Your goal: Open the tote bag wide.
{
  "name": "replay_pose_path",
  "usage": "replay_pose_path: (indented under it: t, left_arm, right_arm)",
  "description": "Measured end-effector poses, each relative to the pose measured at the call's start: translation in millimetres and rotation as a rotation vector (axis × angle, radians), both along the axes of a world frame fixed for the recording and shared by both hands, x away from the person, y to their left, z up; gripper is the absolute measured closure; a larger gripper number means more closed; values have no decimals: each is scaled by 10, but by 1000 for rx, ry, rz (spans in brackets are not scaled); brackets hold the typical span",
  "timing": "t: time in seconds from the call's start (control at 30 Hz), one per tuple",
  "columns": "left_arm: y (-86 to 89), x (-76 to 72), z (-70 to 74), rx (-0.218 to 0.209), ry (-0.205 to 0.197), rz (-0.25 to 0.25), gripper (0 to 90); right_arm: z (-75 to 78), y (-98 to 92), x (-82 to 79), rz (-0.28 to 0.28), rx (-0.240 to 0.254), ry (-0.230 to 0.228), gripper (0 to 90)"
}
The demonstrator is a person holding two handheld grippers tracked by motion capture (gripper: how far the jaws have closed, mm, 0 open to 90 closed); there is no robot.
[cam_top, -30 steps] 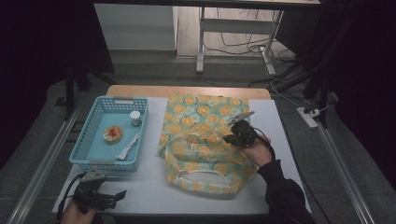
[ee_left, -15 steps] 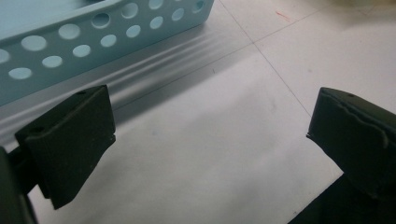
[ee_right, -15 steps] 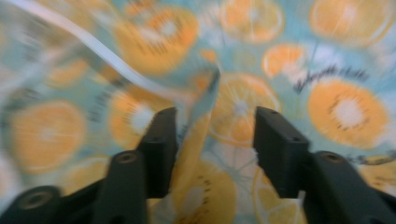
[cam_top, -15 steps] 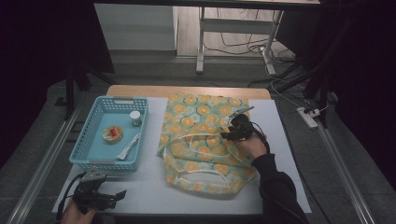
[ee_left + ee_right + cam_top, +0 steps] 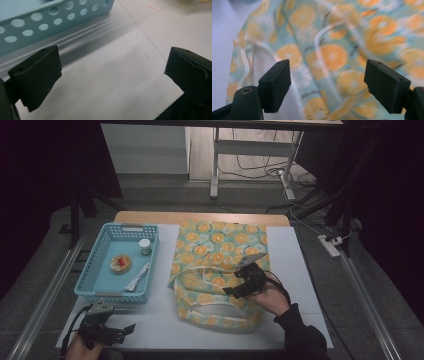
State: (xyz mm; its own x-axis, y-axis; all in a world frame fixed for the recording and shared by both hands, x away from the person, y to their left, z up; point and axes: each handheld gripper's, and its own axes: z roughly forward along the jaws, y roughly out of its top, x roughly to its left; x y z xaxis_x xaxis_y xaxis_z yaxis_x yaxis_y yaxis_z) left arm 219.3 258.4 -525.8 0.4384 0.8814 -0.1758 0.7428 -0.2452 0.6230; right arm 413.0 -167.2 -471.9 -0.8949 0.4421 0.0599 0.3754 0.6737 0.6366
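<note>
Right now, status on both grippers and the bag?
Right gripper open over the orange-print bag, jaws just opened, nothing held. Left gripper open, idle beside the blue basket. Bag flat, nothing in the way.

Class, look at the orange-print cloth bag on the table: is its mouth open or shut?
Open. In the high view the bag lies flat, but its near rim gapes, showing pale lining, with a white handle looped across it.

Basket (image 5: 100, 270): left part of the counter (image 5: 300, 270); holds a small jar (image 5: 145, 246), a round tin (image 5: 120, 263) and a sachet (image 5: 137, 277).
Tote bag (image 5: 215, 255): flat, right of the basket.
Left gripper (image 5: 131, 327): before the basket, near edge.
Right gripper (image 5: 231, 292): over the bag's near half.
</note>
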Motion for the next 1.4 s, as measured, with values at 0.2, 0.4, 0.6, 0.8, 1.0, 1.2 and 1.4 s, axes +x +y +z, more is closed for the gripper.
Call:
replay_pose_path:
  t: [0.2,0.4,0.6,0.8,1.0,1.2,1.4]
  left_arm:
    - [0,0,0,-1,0,-1,6]
    - [-1,0,0,2,0,-1,6]
    - [-6,0,-1,6,1,-2,7]
    - [-7,2,-1,5,1,-1,7]
    - [-4,6,-4,3,4,0,7]
    - [-4,5,-3,3,3,1,7]
    - [0,5,-3,0,3,2,6]
  right_arm:
    - [-342,77,37,9,-85,19,206]
    - [-472,86,42,13,-137,-37,238]
    - [-425,86,23,55,-140,-41,617]
    - [-405,100,40,74,-141,-20,899]
    - [-257,58,105,52,-69,1,899]
    - [-87,66,163,47,-12,16,900]
    - [80,152,233,46,57,14,900]
